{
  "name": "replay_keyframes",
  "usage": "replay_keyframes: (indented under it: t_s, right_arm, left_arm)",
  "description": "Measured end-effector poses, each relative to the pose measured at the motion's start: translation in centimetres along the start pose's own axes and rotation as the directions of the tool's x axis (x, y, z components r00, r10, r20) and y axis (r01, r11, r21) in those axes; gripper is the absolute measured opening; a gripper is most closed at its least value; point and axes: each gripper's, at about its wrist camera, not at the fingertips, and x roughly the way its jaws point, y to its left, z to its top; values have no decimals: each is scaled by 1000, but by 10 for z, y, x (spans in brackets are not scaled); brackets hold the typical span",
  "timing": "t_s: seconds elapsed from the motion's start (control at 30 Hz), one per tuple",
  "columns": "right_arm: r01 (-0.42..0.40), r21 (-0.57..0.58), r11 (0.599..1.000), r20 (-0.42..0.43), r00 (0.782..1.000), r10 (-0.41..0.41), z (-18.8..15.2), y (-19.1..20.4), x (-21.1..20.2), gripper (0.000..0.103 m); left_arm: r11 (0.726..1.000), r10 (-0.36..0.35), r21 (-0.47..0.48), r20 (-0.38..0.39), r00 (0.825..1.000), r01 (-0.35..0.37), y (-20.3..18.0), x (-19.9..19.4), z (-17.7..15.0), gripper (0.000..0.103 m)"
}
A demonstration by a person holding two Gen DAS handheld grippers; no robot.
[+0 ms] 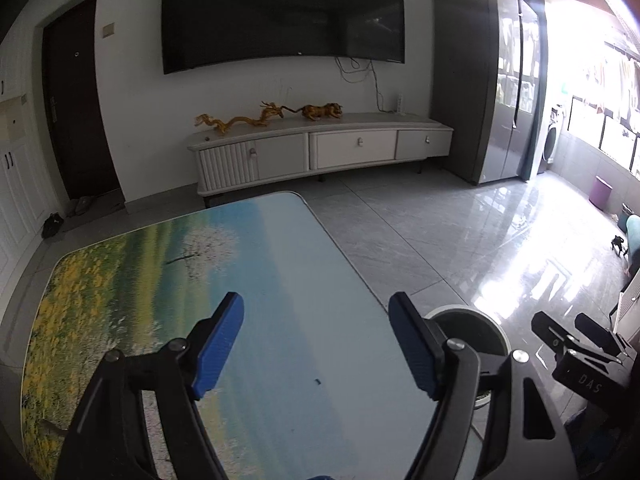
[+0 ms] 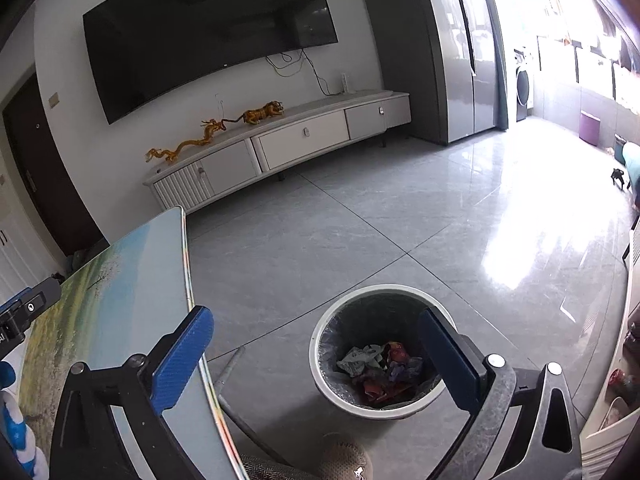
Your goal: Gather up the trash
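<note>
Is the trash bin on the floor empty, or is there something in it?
Not empty. In the right wrist view the bin stands upright beside the table, with crumpled wrappers lying at its bottom.

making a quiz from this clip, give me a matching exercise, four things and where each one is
Things:
1. trash bin
2. crumpled wrappers
3. tiger figurine
4. television

Places:
A. on the white cabinet
B. on the floor beside the table
C. on the wall
D. inside the bin

Pairs: 1-B, 2-D, 3-A, 4-C
</note>
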Motion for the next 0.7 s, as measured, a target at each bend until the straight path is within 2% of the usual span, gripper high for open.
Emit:
replay_keyframes:
  t_s: [0.3, 0.5, 0.7]
  right_arm:
    - [2, -90, 996, 89, 996, 6, -7, 45, -35, 103]
    - [4, -149, 989, 141, 990, 17, -8, 74, -50, 103]
    - [10, -201, 980, 171, 985, 25, -13, 94, -54, 103]
  left_arm:
    - [992, 101, -80, 78, 992, -95, 55, -54, -22, 78]
    - [977, 159, -157, 104, 982, -142, 94, -78, -35, 81]
    - [963, 202, -202, 115, 973, -176, 112, -92, -42, 82]
